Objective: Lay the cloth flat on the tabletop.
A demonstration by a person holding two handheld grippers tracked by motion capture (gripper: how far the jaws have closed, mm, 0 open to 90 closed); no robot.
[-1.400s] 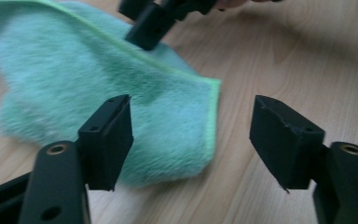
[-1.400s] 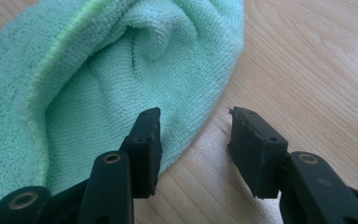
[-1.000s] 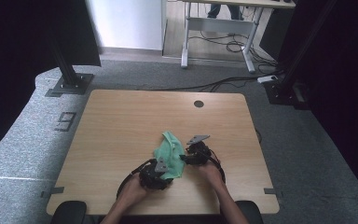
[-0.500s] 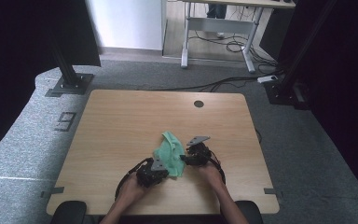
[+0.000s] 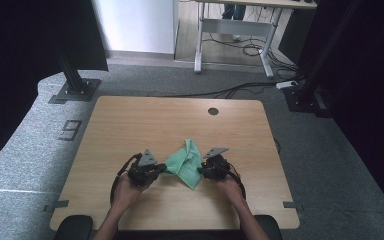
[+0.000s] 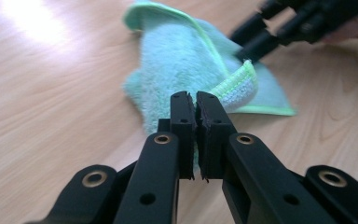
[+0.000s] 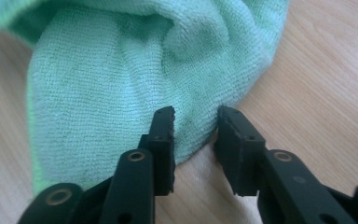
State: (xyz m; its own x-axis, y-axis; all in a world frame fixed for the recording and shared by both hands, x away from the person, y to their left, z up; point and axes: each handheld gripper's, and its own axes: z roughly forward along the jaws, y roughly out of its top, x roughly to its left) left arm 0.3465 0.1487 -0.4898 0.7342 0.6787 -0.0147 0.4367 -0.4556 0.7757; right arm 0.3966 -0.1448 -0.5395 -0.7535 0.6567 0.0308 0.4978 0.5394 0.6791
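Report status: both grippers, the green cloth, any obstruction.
Left gripper shut on green microfibre cloth, corner pinched. Right gripper closing, jaws astride cloth edge, gap showing. Wooden table around cloth bare.

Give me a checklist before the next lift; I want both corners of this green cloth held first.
1. Left tool pinching the green cloth: ok, jaws shut on its edge.
2. Right tool gripping the cloth: not ok, its jaws have just been closing, a gap remains with cloth edge between them.
3. Cloth spread flat: not ok, bunched and folded.
4. Table around the cloth free of other things: ok.
5. Which corner the right tool is at: cannot tell.
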